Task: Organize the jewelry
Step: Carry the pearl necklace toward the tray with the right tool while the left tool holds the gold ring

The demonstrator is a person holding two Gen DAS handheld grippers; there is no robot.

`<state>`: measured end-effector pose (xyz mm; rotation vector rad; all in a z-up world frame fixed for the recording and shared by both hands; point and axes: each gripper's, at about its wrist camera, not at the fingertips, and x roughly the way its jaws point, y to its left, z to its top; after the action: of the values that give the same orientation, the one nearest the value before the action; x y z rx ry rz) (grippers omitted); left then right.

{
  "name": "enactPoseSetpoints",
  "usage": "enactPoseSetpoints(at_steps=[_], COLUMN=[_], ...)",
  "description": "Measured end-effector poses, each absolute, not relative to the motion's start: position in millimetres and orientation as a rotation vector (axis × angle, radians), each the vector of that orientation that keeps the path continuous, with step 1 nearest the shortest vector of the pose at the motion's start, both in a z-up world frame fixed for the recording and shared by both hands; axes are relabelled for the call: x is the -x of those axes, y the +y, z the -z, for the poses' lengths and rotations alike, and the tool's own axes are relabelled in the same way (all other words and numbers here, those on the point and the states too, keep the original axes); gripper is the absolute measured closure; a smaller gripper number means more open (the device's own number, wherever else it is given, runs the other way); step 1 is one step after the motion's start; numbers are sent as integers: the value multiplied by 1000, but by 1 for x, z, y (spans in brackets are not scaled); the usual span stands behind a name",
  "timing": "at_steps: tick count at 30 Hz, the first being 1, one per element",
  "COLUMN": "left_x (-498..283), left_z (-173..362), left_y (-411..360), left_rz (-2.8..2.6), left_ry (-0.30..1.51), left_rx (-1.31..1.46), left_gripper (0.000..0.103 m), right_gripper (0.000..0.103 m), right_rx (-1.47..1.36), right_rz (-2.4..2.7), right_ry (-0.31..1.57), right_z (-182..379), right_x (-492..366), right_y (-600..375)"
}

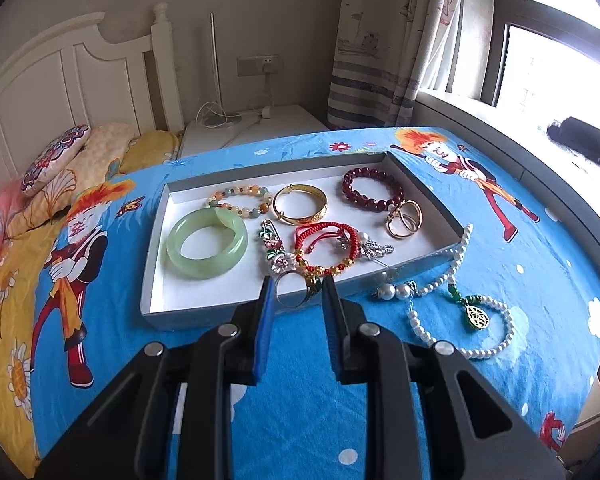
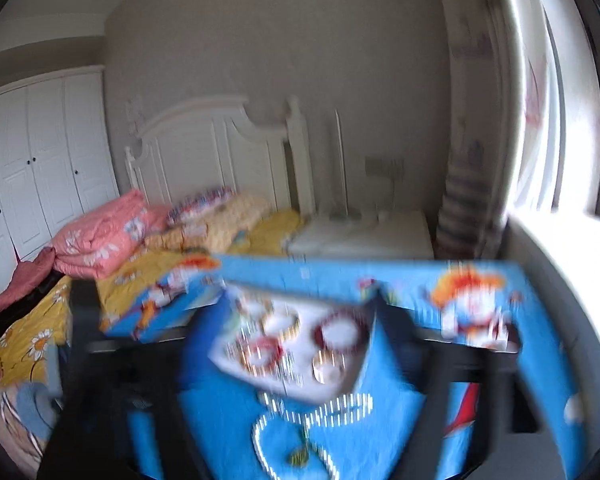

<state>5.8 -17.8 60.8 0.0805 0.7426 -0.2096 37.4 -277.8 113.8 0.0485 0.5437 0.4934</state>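
While the left gripper (image 1: 299, 290) hangs low over the near edge of the tray (image 1: 156, 264), its blue-padded jaws stand parted on either side of a silver ring (image 1: 294, 294) with a green and gold setting, though whether the pads touch the ring cannot be told. Just right of it, on the blue cartoon-printed cloth (image 1: 292, 412), a white pearl necklace (image 1: 460, 300) lies looped, its green and gold teardrop pendant (image 1: 476, 316) inside the loop and one strand running up over the tray's right corner. Two larger pearls (image 1: 396, 291) sit beside the near rim.

The tray is shallow, rectangular and white inside, with its long axis running left to right. It holds a thick, smooth, pale green jade bangle (image 1: 207, 243), a red cord bracelet (image 1: 326, 250) with gold beads, gold hoops (image 1: 404, 219), a plain gold bangle (image 1: 300, 204), a pastel bead bracelet (image 1: 240, 199) and a dark red bead bracelet (image 1: 372, 192) (glossy, round beads).

The right gripper (image 2: 300, 360) shows only as a dark motion-blurred frame above the same tray; its jaw state cannot be told.
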Motion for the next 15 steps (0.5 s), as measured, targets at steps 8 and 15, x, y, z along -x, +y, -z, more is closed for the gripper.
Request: enactPoseSetpoints(at_steps=[8,15], left_x=[-3,5], left_z=[-55,-56], left_y=[-30,-32], left_rz=[236,237], left_ry=[747,740], left_rx=[-72,-98], left_gripper=[80,80], right_gripper=[26,41], right_rx=[-156,-146], right_rz=[-418,-483], right_ry=[831,898], right_z=[-21,-1], right_x=[-79,-96], right_y=[-271,-261])
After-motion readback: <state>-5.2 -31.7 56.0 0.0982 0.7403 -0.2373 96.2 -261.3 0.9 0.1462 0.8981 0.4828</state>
